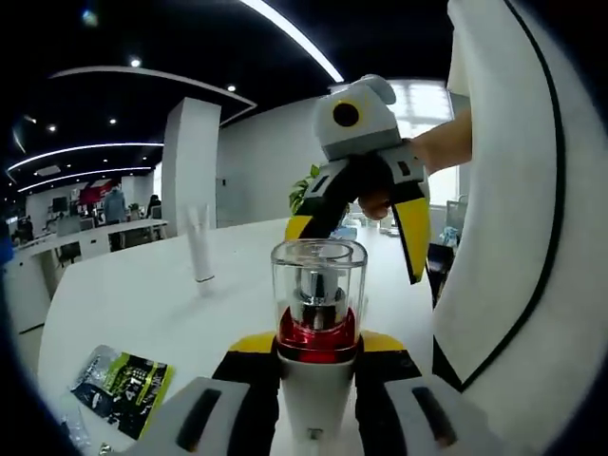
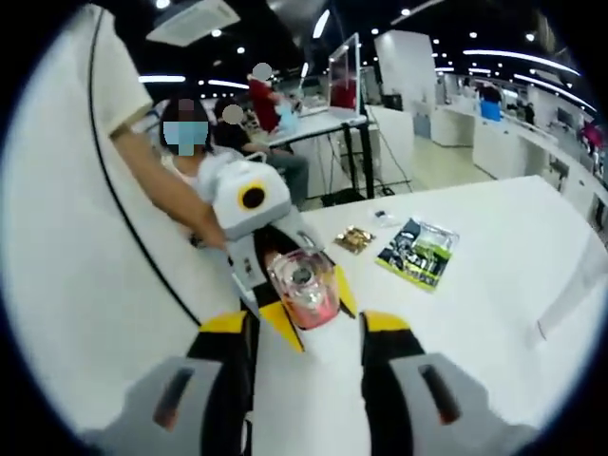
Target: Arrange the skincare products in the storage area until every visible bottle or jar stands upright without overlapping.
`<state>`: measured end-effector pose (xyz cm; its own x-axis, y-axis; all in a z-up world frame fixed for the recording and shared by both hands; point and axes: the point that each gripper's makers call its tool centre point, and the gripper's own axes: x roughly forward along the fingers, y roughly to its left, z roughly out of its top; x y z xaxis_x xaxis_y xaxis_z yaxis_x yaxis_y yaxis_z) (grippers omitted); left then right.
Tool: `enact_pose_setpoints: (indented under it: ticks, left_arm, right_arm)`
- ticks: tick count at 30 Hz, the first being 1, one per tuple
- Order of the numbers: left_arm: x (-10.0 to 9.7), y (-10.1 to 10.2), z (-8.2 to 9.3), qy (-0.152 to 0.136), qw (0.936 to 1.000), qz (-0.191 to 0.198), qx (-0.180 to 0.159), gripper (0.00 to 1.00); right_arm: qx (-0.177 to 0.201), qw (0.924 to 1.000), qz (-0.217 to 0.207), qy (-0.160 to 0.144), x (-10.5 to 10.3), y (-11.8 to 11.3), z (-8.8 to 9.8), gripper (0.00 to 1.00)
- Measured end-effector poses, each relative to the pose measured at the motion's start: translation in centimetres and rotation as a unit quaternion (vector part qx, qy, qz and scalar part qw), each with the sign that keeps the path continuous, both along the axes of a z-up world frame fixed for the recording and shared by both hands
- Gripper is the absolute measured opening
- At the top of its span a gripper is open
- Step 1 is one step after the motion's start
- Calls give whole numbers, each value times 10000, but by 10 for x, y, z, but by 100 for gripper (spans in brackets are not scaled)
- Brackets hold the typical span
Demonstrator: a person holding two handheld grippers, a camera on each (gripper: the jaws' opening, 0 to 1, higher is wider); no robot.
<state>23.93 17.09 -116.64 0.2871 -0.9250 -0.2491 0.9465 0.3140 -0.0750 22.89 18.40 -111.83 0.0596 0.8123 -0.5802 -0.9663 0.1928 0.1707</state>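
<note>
Bottle (image 1: pixel 318 328), white with a red collar and clear hard cap, sits at lower centre of the left gripper view, pinched at its body by our left tool (image 1: pixel 316 353) above the tabletop (image 1: pixel 142 285); we judge it light, rigid, slippery. In the right gripper view, our right tool (image 2: pixel 304 328) stands spread just before that cap, lower centre.

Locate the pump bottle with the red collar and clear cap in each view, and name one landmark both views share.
Left gripper view: the pump bottle stands at bottom centre, held between this view's own claw tips.
Right gripper view: the bottle sits just left of centre, its cap pointing toward the camera, in the left claw.
Shared landmark: the green-and-black packet on the white table.
</note>
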Motion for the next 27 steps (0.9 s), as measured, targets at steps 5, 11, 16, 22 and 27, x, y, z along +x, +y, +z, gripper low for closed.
enact_pose_setpoints:
  ticks: [5, 11, 16, 22, 27]
  left_arm:
    - [0, 1, 0, 146, 9999, -11, -39, 30]
    - [0, 4, -5, 374, 9992, 68, 141, 33]
    - [1, 20, -6, 476, 9980, 371, 194, 36]
    - [-9, 43, -10, 701, 9940, 791, 293, 39]
    - [-17, 60, -11, 888, 9890, 1167, 180, 45]
  right_arm:
    - [-222, 9988, 355, -247, -3, 9, 1, 44]
    - [-456, 9957, 658, -470, -1, 16, -1, 44]
    - [-734, 9892, 1044, -718, 2, 20, -3, 44]
    - [-1077, 9806, 1437, -781, 3, 24, -22, 47]
    - [-1076, 9811, 1506, -572, 6, 17, -46, 48]
